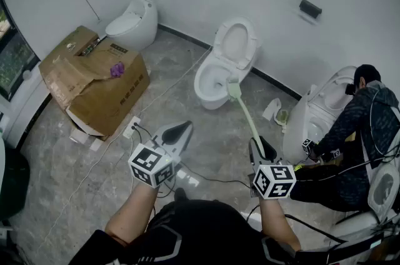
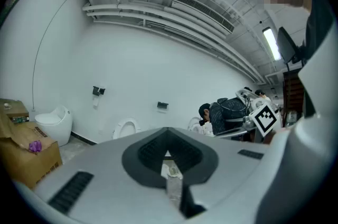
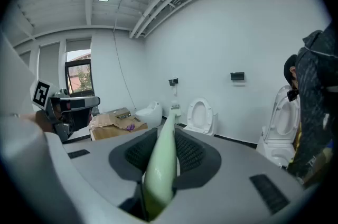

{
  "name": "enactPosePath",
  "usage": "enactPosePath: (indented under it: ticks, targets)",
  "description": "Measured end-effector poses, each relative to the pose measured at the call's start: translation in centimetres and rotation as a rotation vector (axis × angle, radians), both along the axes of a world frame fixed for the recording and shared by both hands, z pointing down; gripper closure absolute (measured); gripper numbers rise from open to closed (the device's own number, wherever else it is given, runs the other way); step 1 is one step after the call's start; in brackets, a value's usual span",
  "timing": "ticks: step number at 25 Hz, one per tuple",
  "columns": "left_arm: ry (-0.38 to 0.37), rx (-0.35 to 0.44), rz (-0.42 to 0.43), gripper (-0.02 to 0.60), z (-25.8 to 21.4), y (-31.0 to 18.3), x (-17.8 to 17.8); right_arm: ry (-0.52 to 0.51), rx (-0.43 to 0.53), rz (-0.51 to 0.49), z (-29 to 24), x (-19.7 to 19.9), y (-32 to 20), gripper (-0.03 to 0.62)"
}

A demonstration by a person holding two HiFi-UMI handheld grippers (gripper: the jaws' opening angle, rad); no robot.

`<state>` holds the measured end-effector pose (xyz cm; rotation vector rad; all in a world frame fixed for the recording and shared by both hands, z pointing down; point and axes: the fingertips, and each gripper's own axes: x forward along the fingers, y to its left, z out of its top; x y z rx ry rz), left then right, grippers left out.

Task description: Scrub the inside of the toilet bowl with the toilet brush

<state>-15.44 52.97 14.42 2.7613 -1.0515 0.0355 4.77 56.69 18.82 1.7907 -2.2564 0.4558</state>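
Observation:
A white toilet (image 1: 206, 92) stands against the far wall with its lid (image 1: 236, 42) up; it also shows small in the right gripper view (image 3: 200, 114). My right gripper (image 1: 261, 150) (image 3: 166, 151) is shut on the handle of a pale green toilet brush (image 1: 249, 123) (image 3: 160, 167). The brush slants up and forward, and its head (image 1: 234, 90) is at the near right rim of the bowl. My left gripper (image 1: 179, 131) (image 2: 168, 157) is shut and holds nothing, out to the left and short of the toilet.
A torn cardboard box (image 1: 94, 79) and an egg-shaped toilet (image 1: 131, 23) stand at the left. At the right a person (image 1: 359, 126) crouches at another toilet (image 1: 315, 117). Cables (image 1: 164, 92) and a power strip (image 1: 131, 127) lie on the floor.

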Motion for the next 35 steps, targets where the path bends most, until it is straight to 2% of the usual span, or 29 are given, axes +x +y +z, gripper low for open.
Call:
enactPosePath:
  ticks: [24, 35]
  targets:
    - [0.001, 0.006, 0.086, 0.574, 0.5, -0.7, -3.1, 0.011, 0.015, 0.058, 0.0, -4.6, -1.3, 0.485]
    - [0.002, -0.031, 0.058, 0.572, 1.4, -3.9, -1.7, 0.001, 0.002, 0.027, 0.5, -3.1, -5.0, 0.484]
